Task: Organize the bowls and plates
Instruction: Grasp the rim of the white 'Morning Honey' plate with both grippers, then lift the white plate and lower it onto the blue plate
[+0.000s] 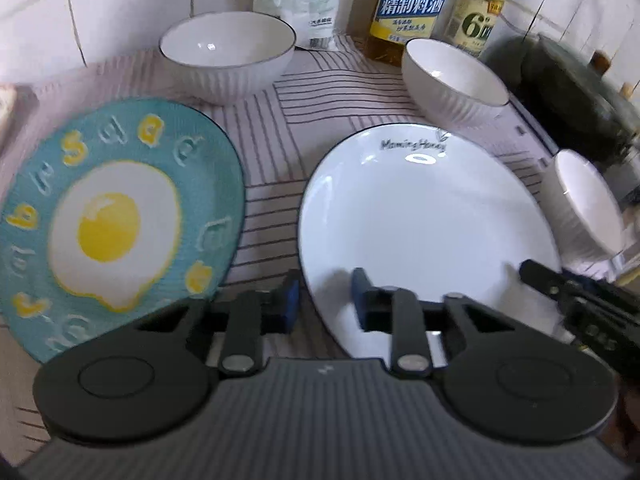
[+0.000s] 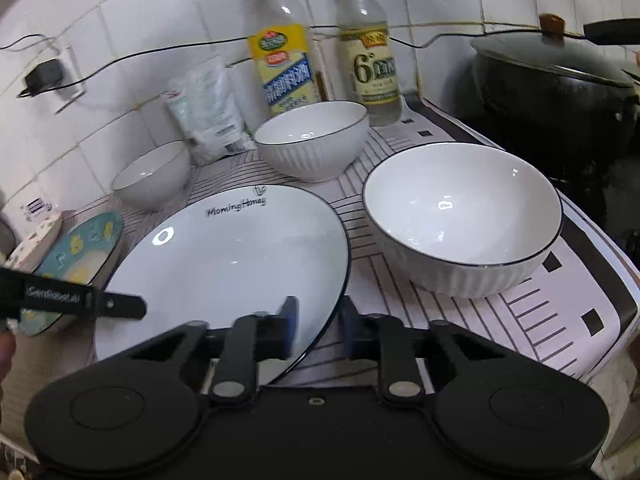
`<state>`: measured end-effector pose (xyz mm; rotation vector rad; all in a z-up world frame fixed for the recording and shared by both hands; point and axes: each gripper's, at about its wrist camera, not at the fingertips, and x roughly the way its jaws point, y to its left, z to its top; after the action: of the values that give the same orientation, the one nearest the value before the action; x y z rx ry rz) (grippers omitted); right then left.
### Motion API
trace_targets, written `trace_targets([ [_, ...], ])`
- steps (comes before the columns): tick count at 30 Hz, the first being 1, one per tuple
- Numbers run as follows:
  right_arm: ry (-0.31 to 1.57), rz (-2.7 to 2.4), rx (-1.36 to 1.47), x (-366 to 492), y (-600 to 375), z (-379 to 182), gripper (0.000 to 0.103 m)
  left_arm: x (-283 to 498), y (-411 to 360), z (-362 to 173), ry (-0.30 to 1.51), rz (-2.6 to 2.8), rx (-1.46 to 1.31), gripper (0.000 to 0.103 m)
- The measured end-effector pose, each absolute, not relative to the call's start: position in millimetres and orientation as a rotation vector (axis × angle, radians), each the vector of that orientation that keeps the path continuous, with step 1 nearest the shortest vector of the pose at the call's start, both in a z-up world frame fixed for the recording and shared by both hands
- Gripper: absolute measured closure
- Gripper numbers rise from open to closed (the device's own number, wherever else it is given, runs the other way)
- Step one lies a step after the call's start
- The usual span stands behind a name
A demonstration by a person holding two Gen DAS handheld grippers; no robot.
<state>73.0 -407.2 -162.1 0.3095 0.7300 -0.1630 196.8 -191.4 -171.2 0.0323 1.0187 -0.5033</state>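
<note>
A white "Morning Honey" plate (image 1: 424, 220) lies on the striped mat, also in the right wrist view (image 2: 240, 260). A teal fried-egg plate (image 1: 116, 216) lies to its left, and shows in the right wrist view (image 2: 80, 256). Three white ribbed bowls stand around: back left (image 1: 228, 56), back middle (image 1: 452, 76), right (image 1: 588, 204); in the right wrist view (image 2: 154, 174), (image 2: 312, 138), (image 2: 464, 216). My left gripper (image 1: 324, 300) is open, straddling the white plate's left rim. My right gripper (image 2: 318, 324) is open, straddling its right rim.
Two bottles (image 2: 282, 56) (image 2: 368, 52) and a white bag (image 2: 204, 112) stand against the tiled wall. A black lidded wok (image 2: 560, 92) sits at the right. A charger (image 2: 42, 76) hangs on the wall at left.
</note>
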Motion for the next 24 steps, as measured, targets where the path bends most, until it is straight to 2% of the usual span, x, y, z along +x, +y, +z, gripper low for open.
trace_targets([
  [5, 0.720, -0.186, 0.405, 74.9, -413.8, -166.7, 0.084, 199.3, -190.4, -173.8, 1.022, -0.506, -0.003, 0.081],
  [10, 0.707, -0.194, 0.496, 76.4, -416.7, -174.2, 0.080, 199.0, -192.9, -175.4, 1.018, -0.479, -0.026, 0.080],
  [18, 0.758, -0.194, 0.597, 83.1, -429.0, -161.2, 0.086, 209.5, -193.5, -165.3, 1.102, -0.477, -0.044, 0.080],
  [24, 0.781, -0.174, 0.602, 87.7, -426.4, -150.9, 0.086, 203.2, -183.9, -150.4, 1.100, -0.497, -0.061, 0.080],
])
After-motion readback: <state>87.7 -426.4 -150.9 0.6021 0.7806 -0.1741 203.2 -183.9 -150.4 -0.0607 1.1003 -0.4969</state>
